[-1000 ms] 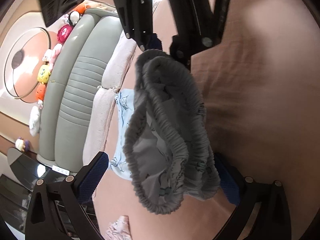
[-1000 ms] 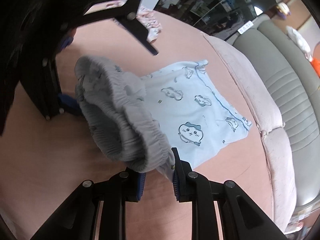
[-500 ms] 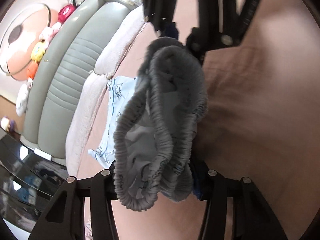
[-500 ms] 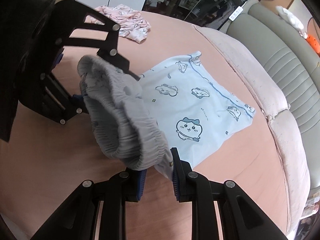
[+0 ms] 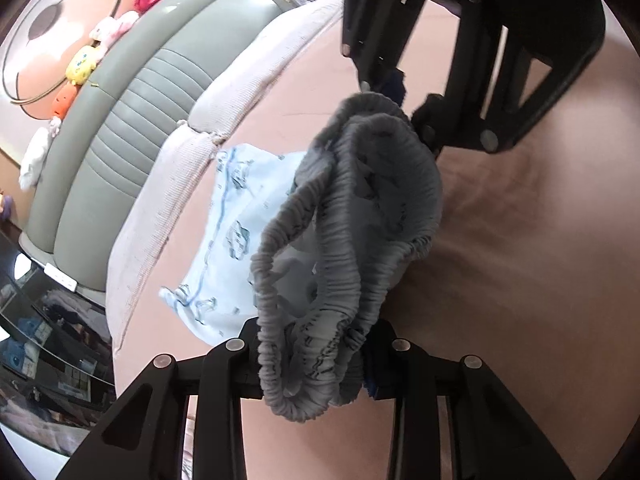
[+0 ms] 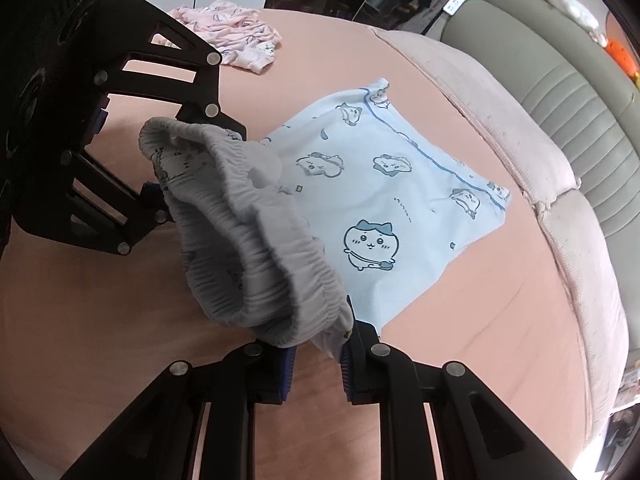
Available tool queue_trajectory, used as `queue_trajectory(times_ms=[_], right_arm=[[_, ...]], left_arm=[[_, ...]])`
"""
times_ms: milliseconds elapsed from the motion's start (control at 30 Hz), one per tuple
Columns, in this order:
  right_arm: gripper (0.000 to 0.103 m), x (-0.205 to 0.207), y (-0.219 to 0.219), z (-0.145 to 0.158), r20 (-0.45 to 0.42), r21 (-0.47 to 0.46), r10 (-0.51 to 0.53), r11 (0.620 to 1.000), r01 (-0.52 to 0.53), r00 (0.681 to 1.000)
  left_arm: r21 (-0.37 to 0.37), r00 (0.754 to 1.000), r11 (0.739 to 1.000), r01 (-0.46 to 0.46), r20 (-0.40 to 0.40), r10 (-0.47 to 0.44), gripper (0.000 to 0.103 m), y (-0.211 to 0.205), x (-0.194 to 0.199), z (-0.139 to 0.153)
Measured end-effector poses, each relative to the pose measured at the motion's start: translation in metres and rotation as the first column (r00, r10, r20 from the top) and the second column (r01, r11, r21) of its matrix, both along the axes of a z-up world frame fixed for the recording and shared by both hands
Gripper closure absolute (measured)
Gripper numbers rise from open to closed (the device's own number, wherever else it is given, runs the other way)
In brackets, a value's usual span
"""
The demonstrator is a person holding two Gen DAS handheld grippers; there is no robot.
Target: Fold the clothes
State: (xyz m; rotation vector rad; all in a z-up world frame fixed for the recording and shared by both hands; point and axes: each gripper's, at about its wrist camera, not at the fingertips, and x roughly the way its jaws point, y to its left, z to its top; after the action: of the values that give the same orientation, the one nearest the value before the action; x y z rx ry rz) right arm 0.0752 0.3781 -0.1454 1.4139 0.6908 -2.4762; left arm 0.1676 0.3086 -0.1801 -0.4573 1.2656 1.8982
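Both grippers have hold of the light blue pyjama shorts (image 6: 248, 216), lifted off the pink bed sheet (image 6: 100, 320) by the gathered grey waistband. In the right wrist view the right gripper (image 6: 316, 364) sits at the bottom centre, its blue-padded jaws closing in tight on one end of the waistband, the cloth bunched between them. The left gripper (image 5: 316, 364) shows at bottom centre of the left wrist view, jaws closing too, with the other end of the waistband pinched between them and a loop of elastic hanging below. So the waistband is strung between the two, sagging open in the middle of both frames. The printed legs of the shorts trail away, lying flat on the sheet toward the centre right of the right view, cartoon cats facing up. A crumpled pink garment (image 6: 232, 36) lies well apart near the top left there. A pale cushioned edge (image 6: 520, 168) and a grey padded headboard (image 5: 132, 120) run along the bed's far side, with soft toys (image 5: 80, 68) lined up on top in the upper left of the left view.
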Motion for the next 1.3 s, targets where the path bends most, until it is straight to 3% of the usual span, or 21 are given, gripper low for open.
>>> queue_trajectory(times_ms=[233,500,933,1200,1300], right_arm=[[0.087,-0.013,0.012,0.003,0.009,-0.032,0.001,1.000,-0.001,1.000],[0.087,-0.039,0.036,0.015,-0.004,-0.113,-0.020,0.993,0.020,1.000],[0.087,-0.101,0.059,0.018,0.003,-0.133,-0.002,0.991,0.002,1.000],[0.087,-0.138,0.077,0.015,0.015,-0.197,-0.033,0.980,0.036,0.999],[0.087,-0.151,0.083,0.011,0.028,-0.221,-0.049,0.974,0.054,0.998]], left_arm=[[0.033,1.000,0.999,-0.026,0.014,0.026,0.073,0.006,-0.017,0.014],[0.084,0.993,0.991,-0.099,0.073,0.093,0.073,0.006,-0.063,0.031],[0.065,0.982,0.986,-0.152,0.127,0.143,0.073,0.010,-0.134,0.047],[0.112,0.947,0.968,-0.223,0.259,0.188,0.073,0.001,-0.188,0.053],[0.119,0.924,0.963,-0.241,0.333,0.190,0.073,-0.001,-0.208,0.053]])
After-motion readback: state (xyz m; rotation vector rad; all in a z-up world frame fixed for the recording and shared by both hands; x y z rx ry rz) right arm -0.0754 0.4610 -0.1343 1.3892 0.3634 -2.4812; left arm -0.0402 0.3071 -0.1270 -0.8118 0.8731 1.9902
